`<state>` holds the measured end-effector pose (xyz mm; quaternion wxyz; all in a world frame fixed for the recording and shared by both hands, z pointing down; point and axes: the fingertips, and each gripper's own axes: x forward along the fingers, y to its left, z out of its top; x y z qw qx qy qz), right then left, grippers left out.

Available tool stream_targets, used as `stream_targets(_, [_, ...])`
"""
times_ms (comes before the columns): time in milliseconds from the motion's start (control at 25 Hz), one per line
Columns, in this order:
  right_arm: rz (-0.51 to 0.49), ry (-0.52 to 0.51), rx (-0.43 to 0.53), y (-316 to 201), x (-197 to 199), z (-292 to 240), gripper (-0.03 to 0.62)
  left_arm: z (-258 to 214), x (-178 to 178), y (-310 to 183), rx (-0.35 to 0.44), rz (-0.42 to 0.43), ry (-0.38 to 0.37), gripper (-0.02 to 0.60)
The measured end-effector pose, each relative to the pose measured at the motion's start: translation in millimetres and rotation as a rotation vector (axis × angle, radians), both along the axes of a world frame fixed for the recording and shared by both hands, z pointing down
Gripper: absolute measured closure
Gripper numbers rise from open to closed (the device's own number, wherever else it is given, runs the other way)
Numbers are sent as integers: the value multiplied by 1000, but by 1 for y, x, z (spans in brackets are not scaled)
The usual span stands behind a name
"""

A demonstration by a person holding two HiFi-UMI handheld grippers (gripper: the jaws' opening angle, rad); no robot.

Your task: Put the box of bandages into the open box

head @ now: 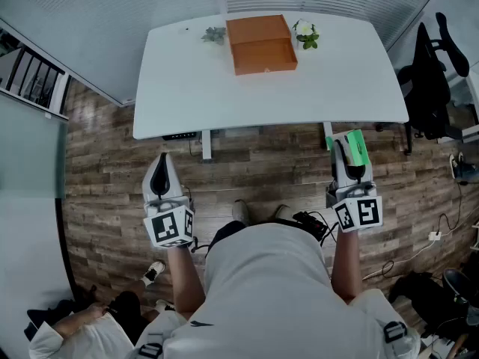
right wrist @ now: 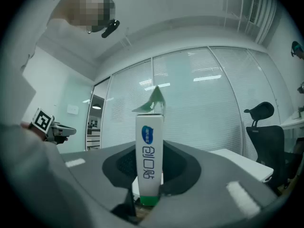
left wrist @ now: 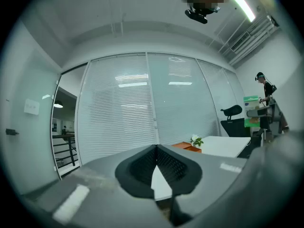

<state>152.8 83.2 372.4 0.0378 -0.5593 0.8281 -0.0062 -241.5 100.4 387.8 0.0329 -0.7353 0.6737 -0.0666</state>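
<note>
Bandage box (right wrist: 149,158) sits clamped between the fingers (right wrist: 183,167) of the right gripper (head: 349,155), its green end back at their base and its far end jutting past the fingertips. Left gripper (left wrist: 156,148) holds nothing, its fingers pressed together at the tips. Well ahead of both pairs of fingers, the orange open box (head: 262,54) rests on the white counter (head: 187,88).

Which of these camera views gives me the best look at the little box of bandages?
The right gripper view: the box of bandages stands close up, blue print showing, clamped by the right gripper. The head view shows only its green side; the left gripper view shows it tiny at the far right.
</note>
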Motion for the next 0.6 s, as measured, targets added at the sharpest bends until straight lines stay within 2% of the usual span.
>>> stream_targets(320, [-18, -55, -3, -4, 4, 0, 508, 2, 5, -3, -4, 0, 0, 577])
stream_targets(600, [-26, -63, -2, -9, 12, 0, 508, 3, 12, -5, -7, -10, -3, 576])
